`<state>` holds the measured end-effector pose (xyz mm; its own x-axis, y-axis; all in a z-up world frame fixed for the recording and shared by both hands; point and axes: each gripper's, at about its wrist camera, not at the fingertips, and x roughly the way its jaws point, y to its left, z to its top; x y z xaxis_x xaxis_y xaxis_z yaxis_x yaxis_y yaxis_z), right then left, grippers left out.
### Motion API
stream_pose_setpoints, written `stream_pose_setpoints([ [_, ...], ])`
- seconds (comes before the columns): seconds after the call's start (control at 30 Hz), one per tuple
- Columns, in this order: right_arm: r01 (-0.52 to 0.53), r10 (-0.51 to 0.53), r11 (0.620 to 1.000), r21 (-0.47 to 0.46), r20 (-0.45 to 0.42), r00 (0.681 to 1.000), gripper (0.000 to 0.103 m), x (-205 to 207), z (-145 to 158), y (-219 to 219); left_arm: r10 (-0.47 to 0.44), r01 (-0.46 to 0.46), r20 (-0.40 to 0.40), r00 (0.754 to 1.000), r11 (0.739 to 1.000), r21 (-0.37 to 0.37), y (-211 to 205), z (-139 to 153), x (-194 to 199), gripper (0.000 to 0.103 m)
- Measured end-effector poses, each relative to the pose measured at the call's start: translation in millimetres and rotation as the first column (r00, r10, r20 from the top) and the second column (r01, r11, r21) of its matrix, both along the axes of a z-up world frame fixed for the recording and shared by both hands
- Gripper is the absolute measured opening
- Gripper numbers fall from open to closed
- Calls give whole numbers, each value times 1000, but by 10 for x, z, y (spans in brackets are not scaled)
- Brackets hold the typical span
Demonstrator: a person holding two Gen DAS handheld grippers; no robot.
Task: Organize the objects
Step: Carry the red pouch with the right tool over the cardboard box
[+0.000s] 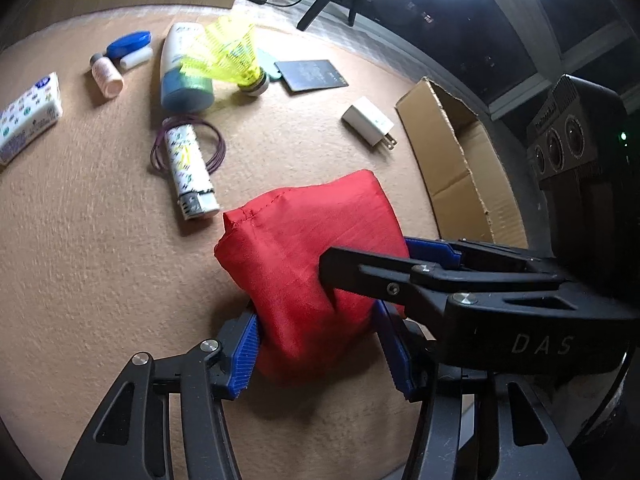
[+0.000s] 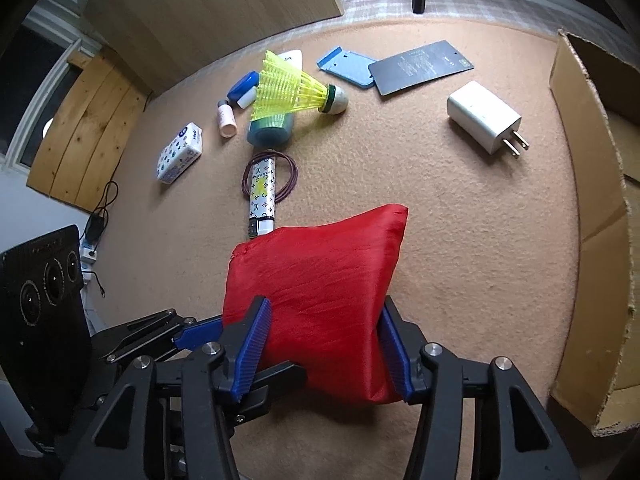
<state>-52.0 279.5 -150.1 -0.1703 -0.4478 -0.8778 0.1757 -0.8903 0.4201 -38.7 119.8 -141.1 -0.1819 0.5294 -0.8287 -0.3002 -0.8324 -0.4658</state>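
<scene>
Setting: a tan carpet (image 2: 460,240) strewn with small household items, seen from two gripper-mounted cameras looking steeply down.
Red pouch: a puffy red fabric pouch (image 2: 316,292) sits low in both views, near the middle of the carpet, between the lighter and the two grippers.
Pouch orientation: in the right wrist view its long axis runs from the near end at the grippers up and away, with one far corner pointing to the upper right; its stitched far edge faces the lighter.
Left gripper: the left gripper (image 1: 320,344) has its blue pads pressed against both sides of the pouch's near end, clamped on it.
Right gripper: the right gripper (image 2: 324,352) likewise squeezes the pouch between its blue pads, denting the fabric; in the left wrist view it reaches in from the right.
Lighter: a patterned white lighter (image 2: 262,196) lies just beyond the pouch, on a coil of purple cord (image 2: 288,178).
Further items: a yellow shuttlecock (image 2: 296,90), a white charger plug (image 2: 482,116), and a tissue pack (image 2: 180,152).
Box: an open cardboard box (image 2: 592,208) stands at the right edge of the carpet.
</scene>
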Motion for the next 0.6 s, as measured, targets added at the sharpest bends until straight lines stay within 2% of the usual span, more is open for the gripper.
stream_pose_setpoints([
  [0.3,54,-60,997,-58,-106,993,50,70,470,362,-26,29,-122,992,999,19,273,500,15,56],
  [0.6,166,-172,985,-51,-194,966,50,182,806,1100,-135,147,-210,968,988,43,1023,866,67,56],
])
